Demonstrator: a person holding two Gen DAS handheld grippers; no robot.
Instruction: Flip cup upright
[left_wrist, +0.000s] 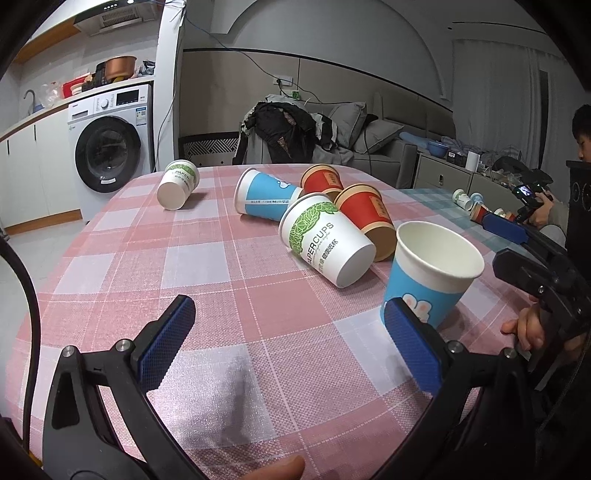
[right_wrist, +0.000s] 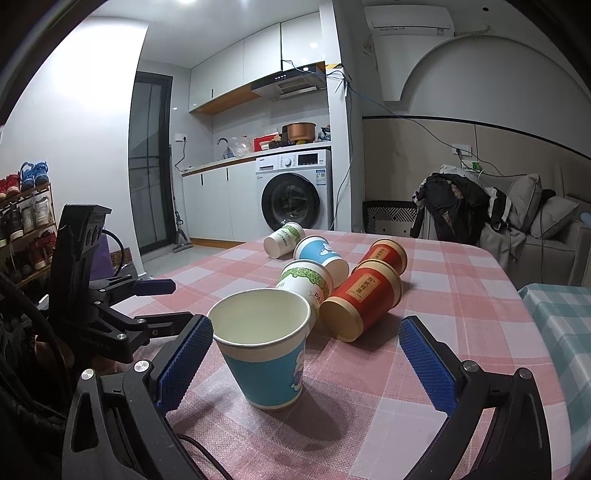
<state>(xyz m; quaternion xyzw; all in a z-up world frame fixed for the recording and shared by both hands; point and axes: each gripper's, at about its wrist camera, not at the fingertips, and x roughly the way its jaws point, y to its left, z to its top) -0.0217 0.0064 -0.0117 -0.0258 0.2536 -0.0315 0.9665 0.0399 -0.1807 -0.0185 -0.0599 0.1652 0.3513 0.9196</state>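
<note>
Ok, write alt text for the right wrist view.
An upright blue paper cup stands on a pink checked tablecloth between the open right gripper's blue pads. Behind it five cups lie tipped over: two white-green, one blue, two red.

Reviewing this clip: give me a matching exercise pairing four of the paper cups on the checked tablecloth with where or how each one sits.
Cups:
1. upright blue cup
2. near white leaf cup
3. far white leaf cup
4. near red cup

States:
A. on its side, alone near the table's far edge
B. standing, mouth up
C. on its side, between the upright cup and a red cup
D. on its side, beside the other red cup

Pairs: 1-B, 2-C, 3-A, 4-D
</note>
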